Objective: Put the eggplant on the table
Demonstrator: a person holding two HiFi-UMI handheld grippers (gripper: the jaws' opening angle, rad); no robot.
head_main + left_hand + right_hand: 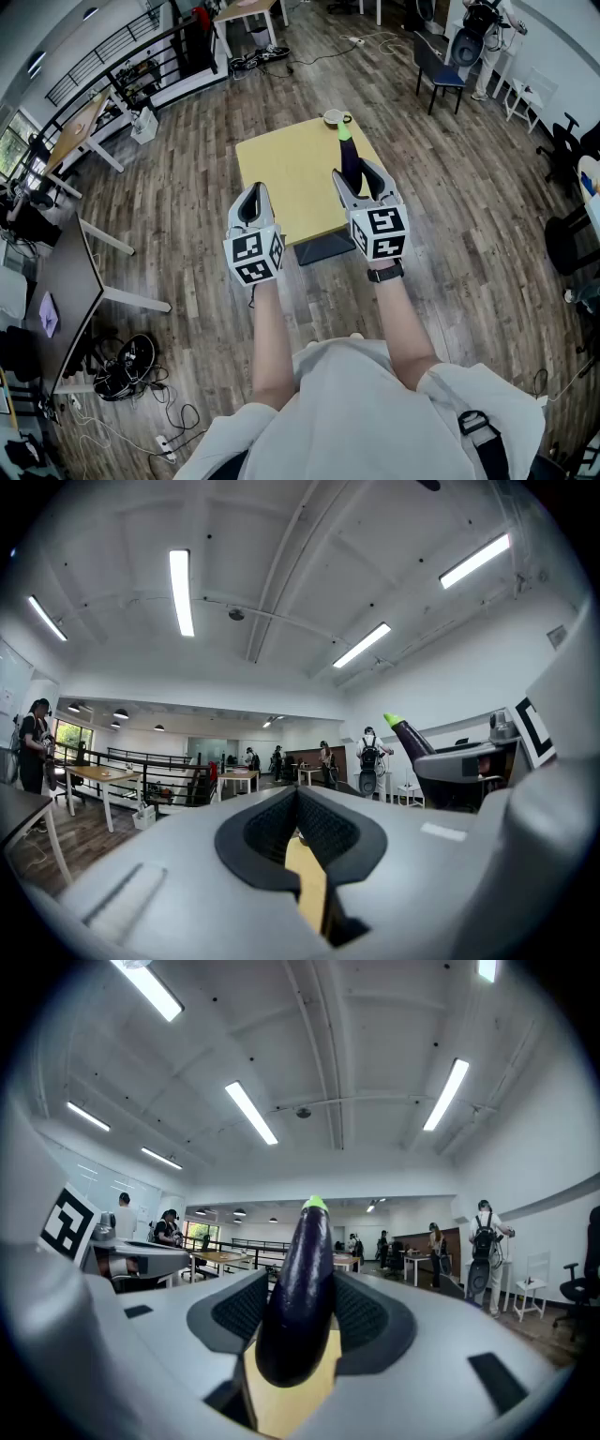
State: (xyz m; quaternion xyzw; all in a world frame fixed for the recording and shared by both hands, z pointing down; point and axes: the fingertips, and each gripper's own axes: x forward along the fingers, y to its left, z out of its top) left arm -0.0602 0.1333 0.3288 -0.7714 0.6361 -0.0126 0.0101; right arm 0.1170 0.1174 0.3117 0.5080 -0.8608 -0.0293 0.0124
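The eggplant (350,159) is dark purple with a green tip and sticks out forward over the yellow table (286,183). My right gripper (357,178) is shut on the eggplant's thick end. In the right gripper view the eggplant (300,1288) fills the space between the black pads, tip up and away. In the left gripper view the eggplant (407,735) shows to the right, in the other gripper. My left gripper (251,195) hovers level at the table's near left edge. Its pads meet at the tips (298,803), with nothing between them.
A small cup (335,117) stands at the table's far edge. A dark base (323,248) sits under the table on the wooden floor. A long desk (66,272) lies to the left and a blue chair (441,70) to the far right. People (484,1241) stand in the distance.
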